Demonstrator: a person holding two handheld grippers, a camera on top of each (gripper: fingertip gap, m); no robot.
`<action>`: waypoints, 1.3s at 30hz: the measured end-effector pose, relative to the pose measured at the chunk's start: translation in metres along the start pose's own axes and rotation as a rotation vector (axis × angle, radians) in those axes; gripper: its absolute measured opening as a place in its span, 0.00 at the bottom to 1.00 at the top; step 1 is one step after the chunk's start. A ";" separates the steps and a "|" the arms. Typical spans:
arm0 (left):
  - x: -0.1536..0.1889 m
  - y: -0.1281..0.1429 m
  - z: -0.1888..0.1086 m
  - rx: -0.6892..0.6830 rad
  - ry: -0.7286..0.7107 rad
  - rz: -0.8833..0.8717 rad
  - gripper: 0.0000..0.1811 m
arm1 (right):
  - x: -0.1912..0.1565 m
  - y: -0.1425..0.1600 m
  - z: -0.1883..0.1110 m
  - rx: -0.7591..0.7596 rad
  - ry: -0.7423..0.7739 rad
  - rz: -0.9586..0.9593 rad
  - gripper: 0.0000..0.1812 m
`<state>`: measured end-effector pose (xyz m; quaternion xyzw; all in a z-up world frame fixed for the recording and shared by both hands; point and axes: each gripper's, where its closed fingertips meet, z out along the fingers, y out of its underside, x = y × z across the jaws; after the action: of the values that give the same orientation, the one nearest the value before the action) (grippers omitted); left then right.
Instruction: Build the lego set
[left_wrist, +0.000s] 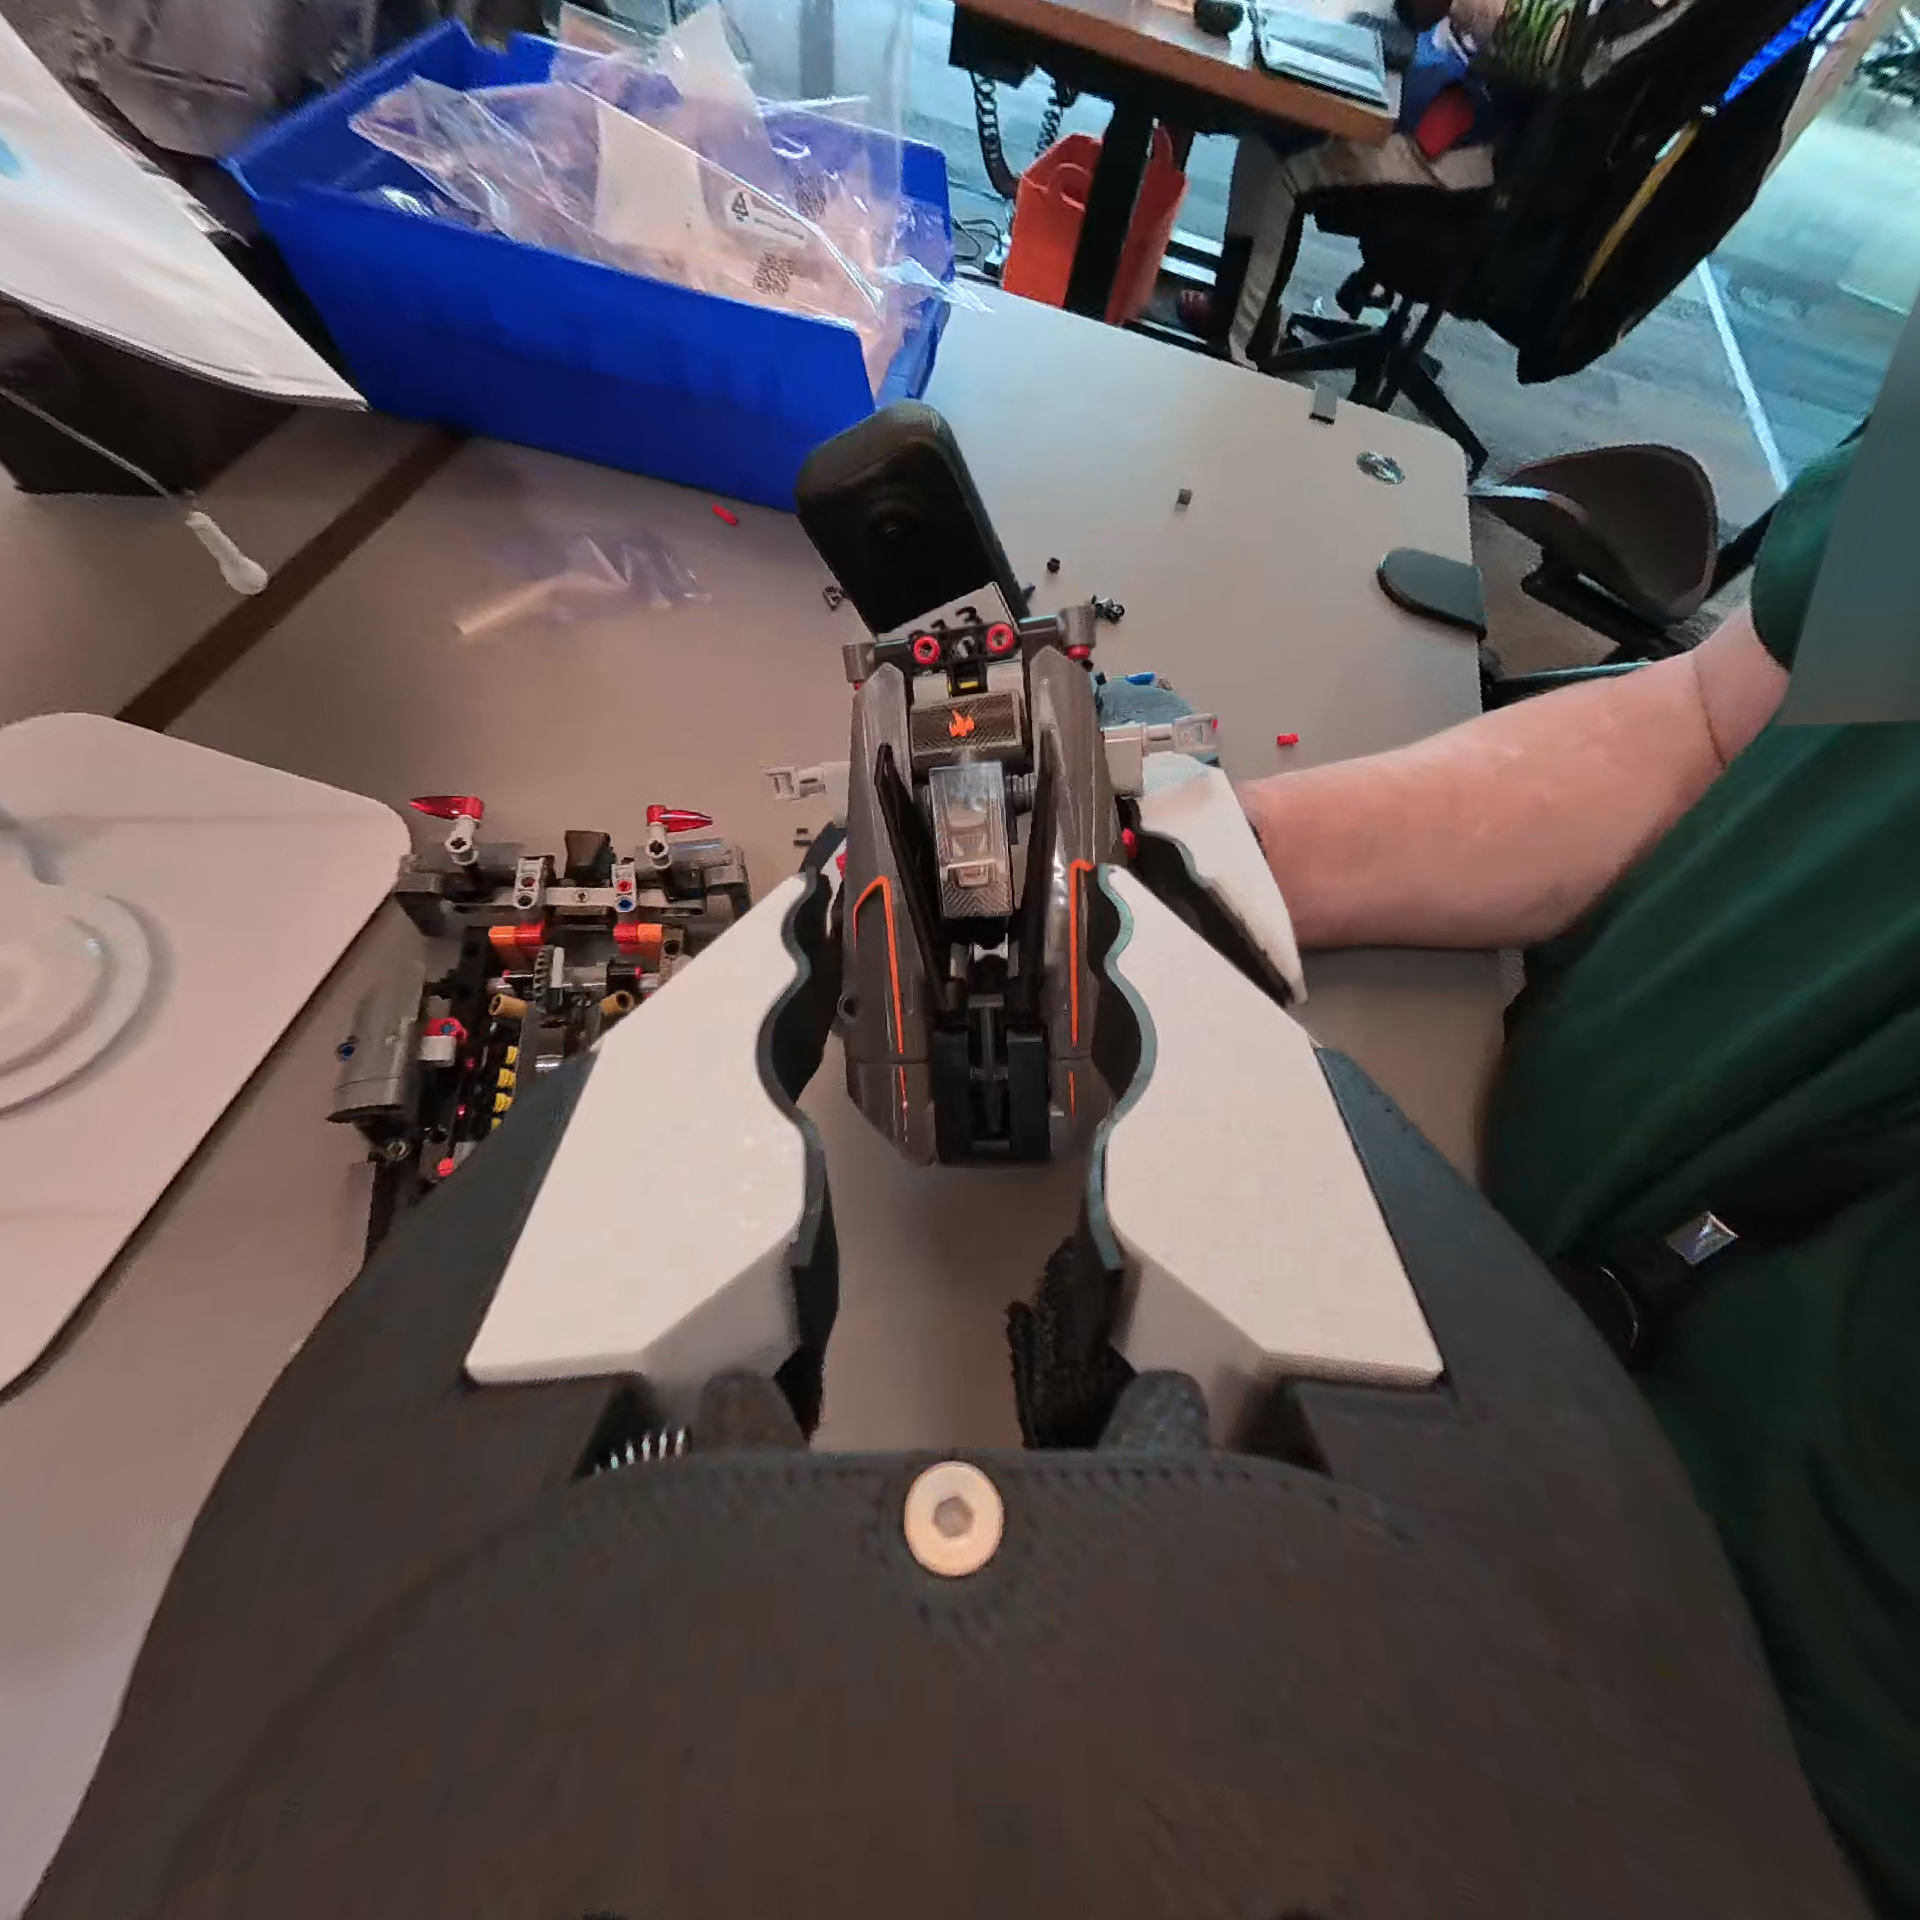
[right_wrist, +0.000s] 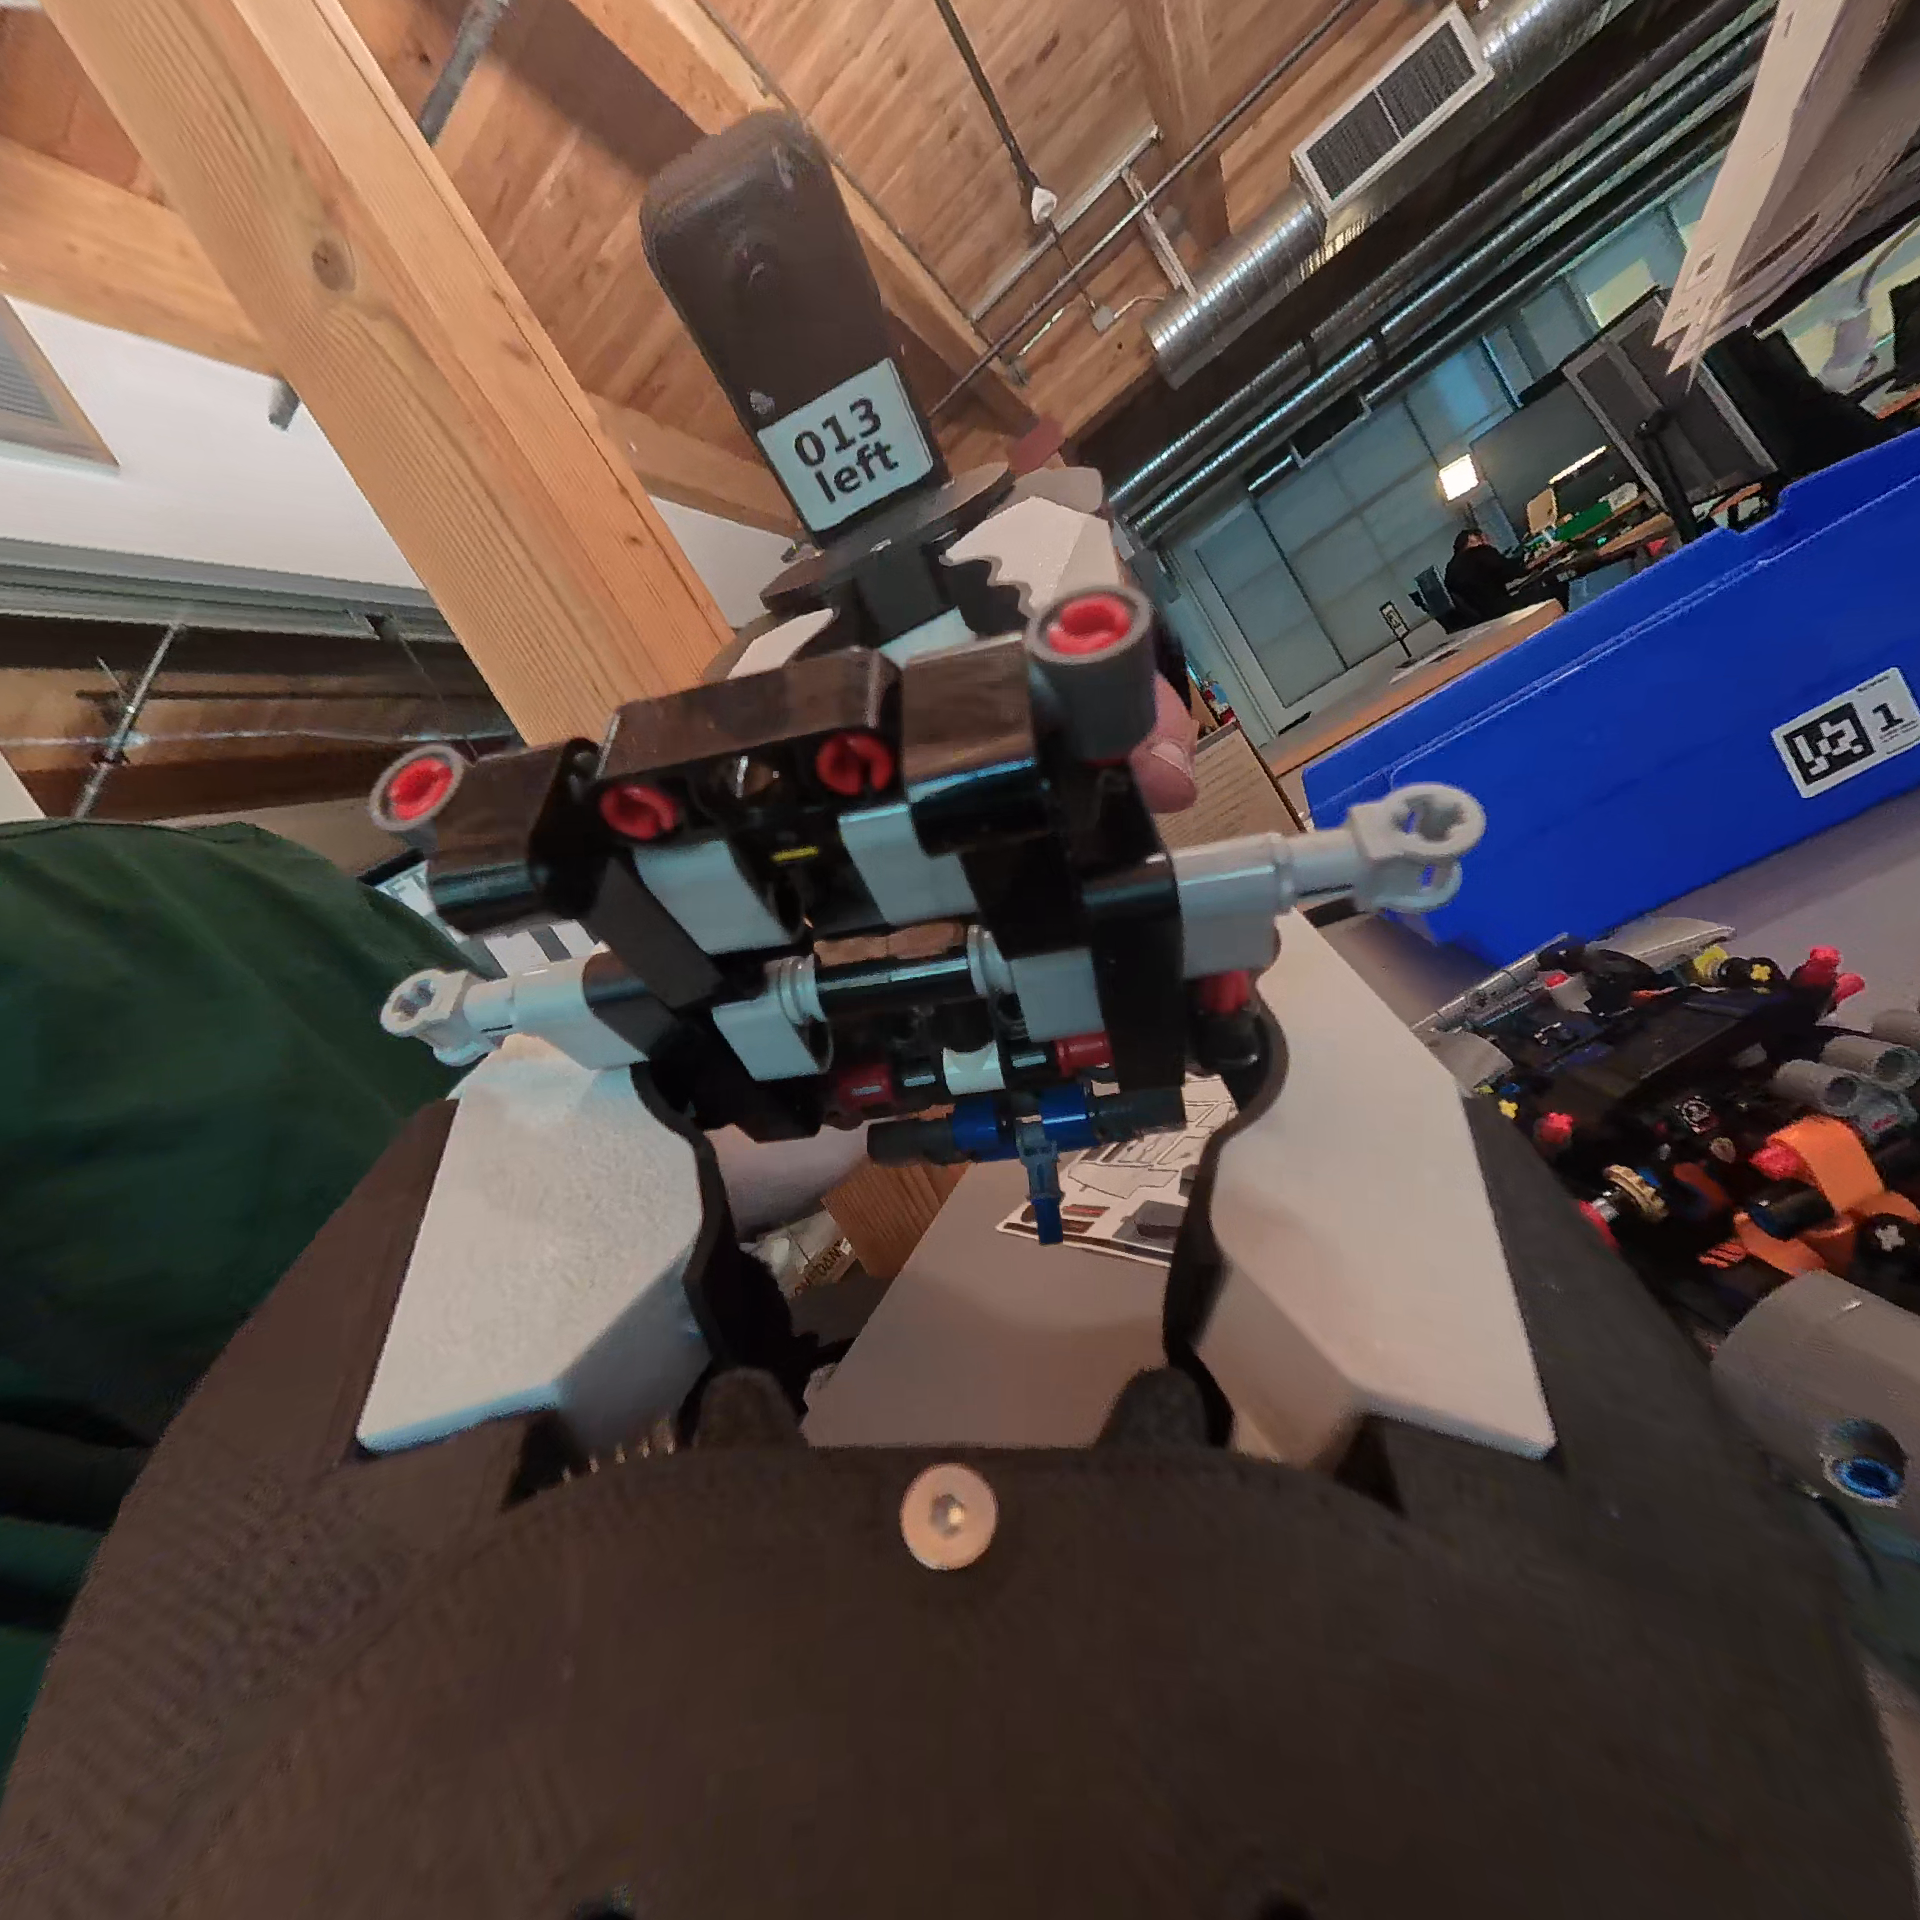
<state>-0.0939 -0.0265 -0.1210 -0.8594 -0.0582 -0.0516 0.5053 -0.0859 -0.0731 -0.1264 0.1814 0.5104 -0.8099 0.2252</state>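
Note:
A grey and black lego sub-assembly with orange stripes and red pins is held in the air between both grippers. My left gripper is shut on its sides. In the right wrist view my right gripper is shut on the other end of the sub-assembly, whose underside with grey beams and a blue pin faces the camera. The right gripper shows behind the piece in the left wrist view. The left gripper shows beyond it in the right wrist view. A partly built lego chassis lies on the table, left of my left gripper.
A blue bin with clear plastic bags stands at the back of the grey table. A white tray lies at the left. A person's arm rests at the right. Small loose pieces lie scattered. The chassis and bin are at the right. The tips of both grippers are at nearly the same place.

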 end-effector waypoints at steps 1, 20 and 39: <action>0.001 0.001 0.003 -0.009 0.017 -0.005 0.26 | 0.000 0.002 0.001 -0.009 0.002 -0.004 0.56; 0.005 0.015 -0.016 -0.007 -0.029 -0.109 0.37 | -0.018 -0.021 -0.008 0.120 -0.149 0.091 0.57; 0.028 0.080 0.013 -0.071 0.005 -0.259 0.40 | -0.007 0.025 0.016 -0.123 -0.016 0.051 0.57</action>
<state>-0.0534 -0.0524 -0.1918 -0.8619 -0.1652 -0.1206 0.4641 -0.0675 -0.0957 -0.1350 0.1737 0.5527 -0.7723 0.2606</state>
